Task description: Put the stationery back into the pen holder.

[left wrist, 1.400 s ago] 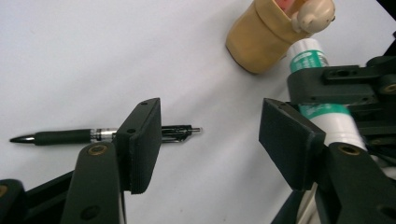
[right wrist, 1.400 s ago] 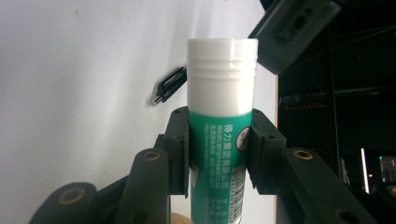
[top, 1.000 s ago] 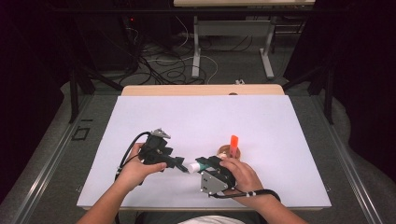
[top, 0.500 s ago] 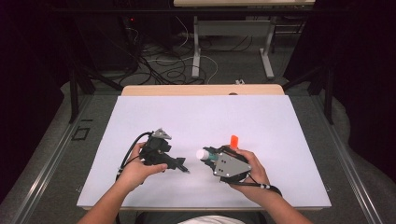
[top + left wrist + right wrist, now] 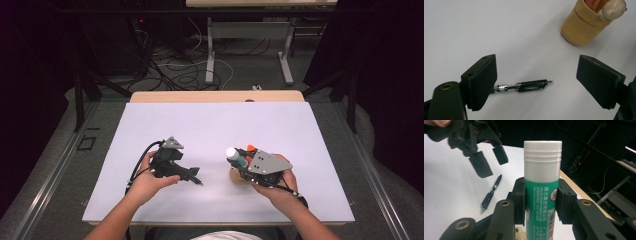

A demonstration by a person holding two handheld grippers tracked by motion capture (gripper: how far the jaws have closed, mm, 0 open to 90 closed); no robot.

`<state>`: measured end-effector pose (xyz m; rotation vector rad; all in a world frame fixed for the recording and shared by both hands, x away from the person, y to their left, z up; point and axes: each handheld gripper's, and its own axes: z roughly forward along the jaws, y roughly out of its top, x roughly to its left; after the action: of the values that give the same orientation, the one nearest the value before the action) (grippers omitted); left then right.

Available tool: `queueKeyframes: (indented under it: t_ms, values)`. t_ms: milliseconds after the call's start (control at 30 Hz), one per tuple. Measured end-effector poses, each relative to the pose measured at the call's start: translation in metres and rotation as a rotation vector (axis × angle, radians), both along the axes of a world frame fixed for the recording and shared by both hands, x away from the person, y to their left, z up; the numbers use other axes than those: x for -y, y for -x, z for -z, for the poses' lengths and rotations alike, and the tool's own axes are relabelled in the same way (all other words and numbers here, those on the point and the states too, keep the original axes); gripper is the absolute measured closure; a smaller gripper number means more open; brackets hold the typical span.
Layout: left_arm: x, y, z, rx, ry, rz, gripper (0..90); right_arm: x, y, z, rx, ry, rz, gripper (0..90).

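Two grippers: keep your right gripper [image 5: 541, 205] clamped on the green-and-white glue stick [image 5: 542, 182], steering it to the tan pouch [image 5: 584, 26] at 1 o'clock; the left gripper [image 5: 536, 82], jaws just opened wide, holds nothing above the black pen [image 5: 524, 85] on the white counter [image 5: 200, 130].

pen [image 5: 522, 85] on table [image 5: 210, 125], pouch [image 5: 584, 27] to its right, well apart

Under your right gripper [image 5: 240, 163] a tan pouch [image 5: 239, 176] stands on the white surface [image 5: 215, 125], with an orange tip [image 5: 251, 148] poking up just behind that gripper. Seen from your left gripper [image 5: 197, 179], the pouch sits ahead and to the right, with a small cream bear figure [image 5: 611, 10] at its open mouth. Beyond both grippers you see a wooden edge [image 5: 215, 96] past the white sheet's far side. Behind it, cables [image 5: 175, 70] trail over the grey floor around the two legs [image 5: 210, 50] of another table.
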<state>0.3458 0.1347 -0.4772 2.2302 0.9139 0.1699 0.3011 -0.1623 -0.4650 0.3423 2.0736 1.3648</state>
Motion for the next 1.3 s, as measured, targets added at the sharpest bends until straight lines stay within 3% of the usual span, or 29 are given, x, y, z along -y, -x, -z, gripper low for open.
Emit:
queueKeyframes:
  t_ms: [567, 667, 833, 1300]
  values:
    - [-0.001, -0.001, 0.003, -0.008, 0.022, -0.040, 9.7, 0.032, -0.005, 0.018, -0.103, -0.167, 0.105, 65.5]
    - [-0.002, -0.002, 0.003, 0.000, 0.016, -0.043, 7.5, 0.033, -0.008, 0.025, -0.147, -0.189, 0.111, 65.4]
    - [-0.002, -0.002, 0.004, -0.002, 0.016, -0.051, 3.5, 0.034, -0.013, 0.031, -0.173, -0.196, 0.119, 65.4]
    - [-0.001, -0.003, 0.006, -0.008, 0.004, -0.048, 3.3, 0.031, -0.018, 0.041, -0.210, -0.184, 0.119, 65.3]
